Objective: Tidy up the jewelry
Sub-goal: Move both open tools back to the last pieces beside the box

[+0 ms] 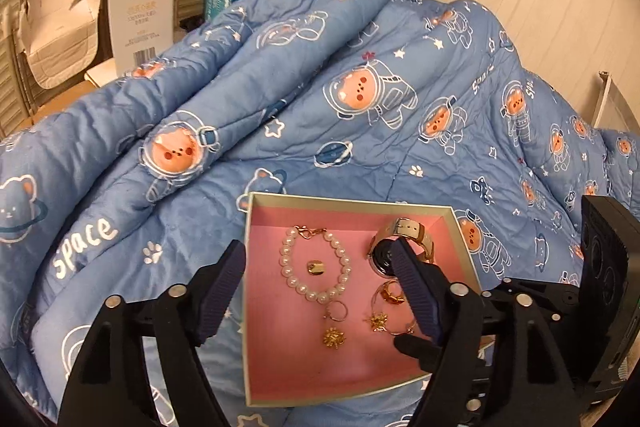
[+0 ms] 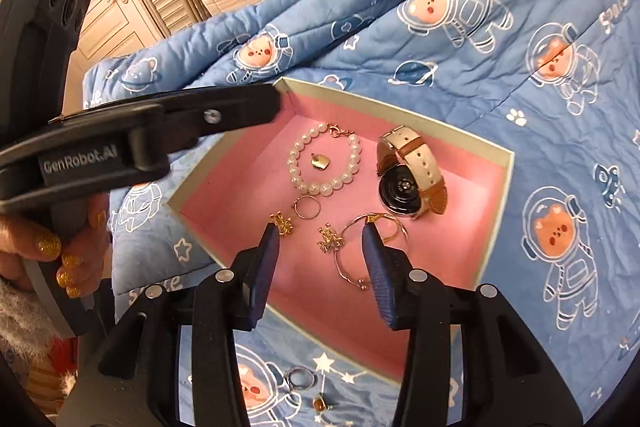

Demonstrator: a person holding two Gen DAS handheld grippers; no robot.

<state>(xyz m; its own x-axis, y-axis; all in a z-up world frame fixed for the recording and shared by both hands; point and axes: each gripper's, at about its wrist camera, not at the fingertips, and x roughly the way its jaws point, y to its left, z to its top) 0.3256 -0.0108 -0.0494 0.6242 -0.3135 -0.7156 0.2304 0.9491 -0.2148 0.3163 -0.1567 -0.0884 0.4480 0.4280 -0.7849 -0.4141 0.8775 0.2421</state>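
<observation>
Both sets of jaws are held released over the pink tray [image 2: 505,169] on the bed. Two loose pieces, a silver ring [image 2: 299,379] and an amber stud [image 2: 319,404], are seen below and behind the right gripper [image 2: 320,263], which is nearer.

— What carries everything?
— A blue quilt [image 2: 500,75] filling the frame.
— What lies on it?
— A pink-lined box [image 2: 505,183] at centre; a ring [image 2: 299,379] and a small earring [image 2: 322,405] at bottom centre.
</observation>
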